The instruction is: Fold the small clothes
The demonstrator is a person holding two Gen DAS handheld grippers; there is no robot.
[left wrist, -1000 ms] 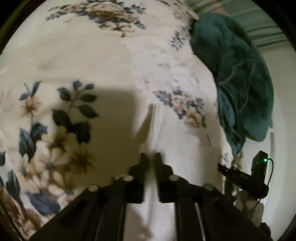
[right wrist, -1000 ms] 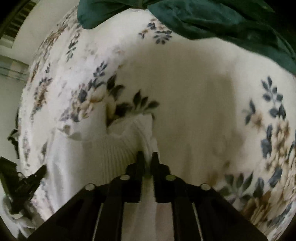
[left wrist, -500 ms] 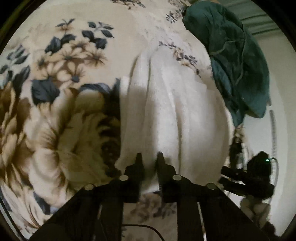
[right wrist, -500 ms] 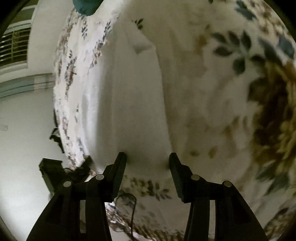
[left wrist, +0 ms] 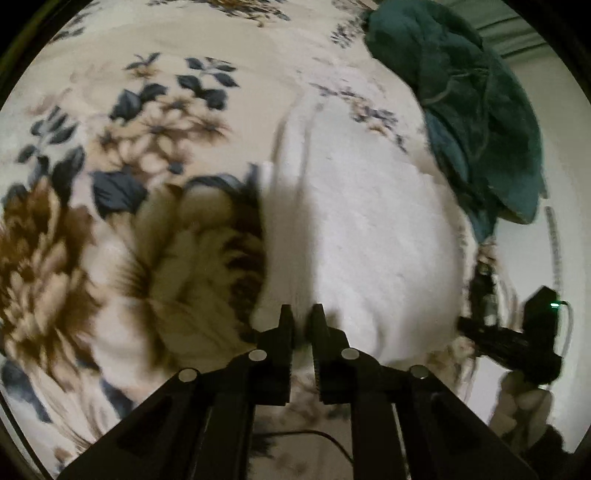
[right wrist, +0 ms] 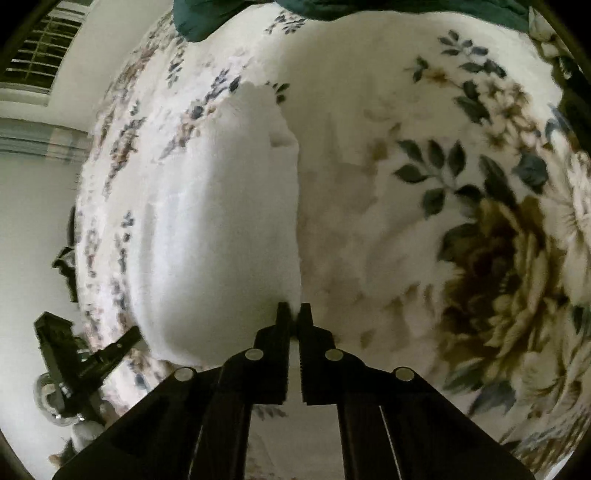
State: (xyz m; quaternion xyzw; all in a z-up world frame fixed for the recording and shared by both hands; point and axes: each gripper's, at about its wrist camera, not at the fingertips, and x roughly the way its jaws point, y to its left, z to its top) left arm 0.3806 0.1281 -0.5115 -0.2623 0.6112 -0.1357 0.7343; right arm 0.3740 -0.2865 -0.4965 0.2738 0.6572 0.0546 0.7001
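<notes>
A white knitted garment [left wrist: 369, 236] lies spread on the floral bedspread [left wrist: 155, 122]. My left gripper [left wrist: 302, 314] is shut on the garment's near left edge. In the right wrist view the same white garment [right wrist: 221, 236] stretches away from me, and my right gripper [right wrist: 294, 312] is shut on its near right corner. Each gripper shows in the other's view, at the far right [left wrist: 517, 339] and at the far left [right wrist: 74, 354].
A dark green garment [left wrist: 480, 110] lies heaped at the bed's far right, and it shows along the top edge in the right wrist view [right wrist: 229, 14]. The bed's edge and a pale wall [right wrist: 29, 206] lie beside the white garment. A black cable [left wrist: 314, 435] runs under my left gripper.
Both grippers have pulled back to the garment's near edge. The right gripper was open half a second ago and has shut on the corner. The left stays shut on the cloth.
</notes>
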